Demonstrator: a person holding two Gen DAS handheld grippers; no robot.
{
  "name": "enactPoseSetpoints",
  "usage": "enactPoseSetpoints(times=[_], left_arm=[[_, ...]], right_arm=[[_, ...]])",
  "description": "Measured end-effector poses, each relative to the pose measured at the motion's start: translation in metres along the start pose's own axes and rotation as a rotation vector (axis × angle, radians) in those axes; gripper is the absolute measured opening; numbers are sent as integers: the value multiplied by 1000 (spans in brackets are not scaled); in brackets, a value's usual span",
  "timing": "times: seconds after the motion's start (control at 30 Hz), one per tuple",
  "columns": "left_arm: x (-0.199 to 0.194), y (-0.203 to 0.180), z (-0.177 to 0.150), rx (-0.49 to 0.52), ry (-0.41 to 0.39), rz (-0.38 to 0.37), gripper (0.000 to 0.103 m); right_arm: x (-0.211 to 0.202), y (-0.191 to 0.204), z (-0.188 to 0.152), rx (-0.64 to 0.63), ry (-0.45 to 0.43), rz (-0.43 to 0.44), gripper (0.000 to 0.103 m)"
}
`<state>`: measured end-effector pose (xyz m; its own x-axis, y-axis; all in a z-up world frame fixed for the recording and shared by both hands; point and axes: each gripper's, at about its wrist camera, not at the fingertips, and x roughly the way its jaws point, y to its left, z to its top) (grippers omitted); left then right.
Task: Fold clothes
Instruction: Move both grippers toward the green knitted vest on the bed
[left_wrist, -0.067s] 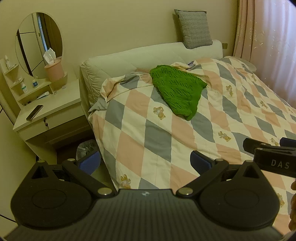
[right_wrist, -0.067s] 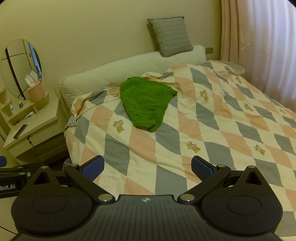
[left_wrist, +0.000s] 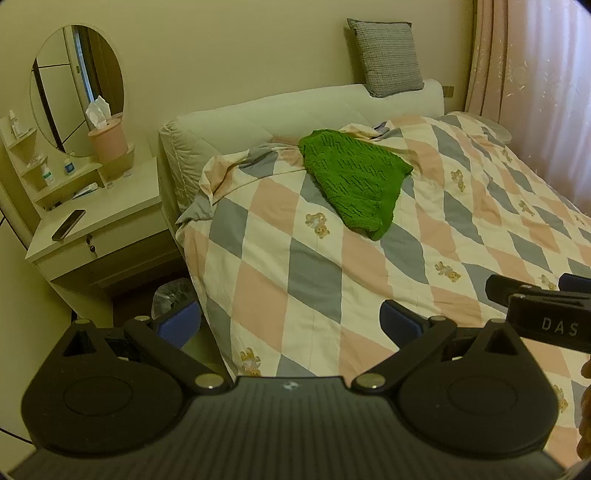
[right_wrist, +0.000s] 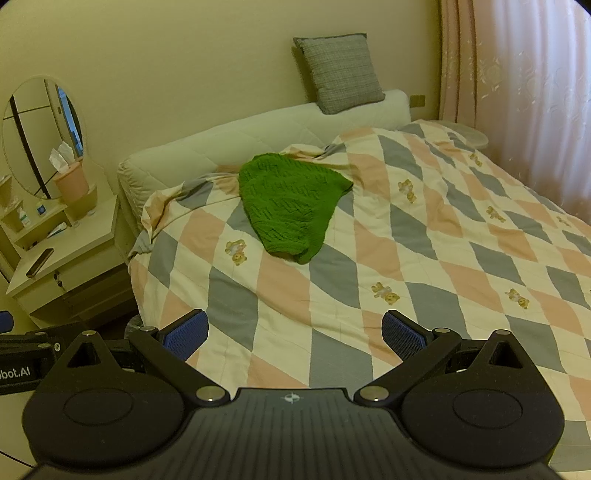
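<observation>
Nothing has changed from 0.1 s ago: both views match the earlier pair, with no shift in the sweater or either tool.

Your left hand-held gripper (left_wrist: 290, 323) is released, its blue pads (left_wrist: 400, 322) spread wide and holding nothing. It hovers over the near edge of the bed (left_wrist: 280, 280). Your right hand-held gripper (right_wrist: 293, 334) is likewise released and empty, over the quilt at 6 o'clock in its own view.

The sweater (right_wrist: 290, 205), green knit, lies in a rumpled heap on the quilt near the headboard (right_wrist: 229, 138), at about 12 o'clock from the right tool and 1 o'clock from the left, well apart from both.

In the left view, the right tool's body shows at 3 o'clock, beside the edge of your hand (left_wrist: 585, 406).

A grey cushion (right_wrist: 338, 72) leans against the wall on the headboard. The nightstand (left_wrist: 99, 229) at 9 o'clock carries a phone (left_wrist: 68, 224).
</observation>
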<state>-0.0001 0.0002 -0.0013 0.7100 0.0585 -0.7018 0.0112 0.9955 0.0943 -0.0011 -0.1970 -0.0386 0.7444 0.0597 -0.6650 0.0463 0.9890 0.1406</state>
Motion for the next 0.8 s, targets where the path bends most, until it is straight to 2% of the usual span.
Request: enactPoseSetpoints(times=[0.4, 0.8], left_arm=[[12, 0, -1, 6, 21, -13, 102], [23, -2, 0, 46, 62, -65, 102]], right_arm=[[4, -6, 2, 10, 7, 4, 103], [6, -7, 0, 39, 7, -8, 103]])
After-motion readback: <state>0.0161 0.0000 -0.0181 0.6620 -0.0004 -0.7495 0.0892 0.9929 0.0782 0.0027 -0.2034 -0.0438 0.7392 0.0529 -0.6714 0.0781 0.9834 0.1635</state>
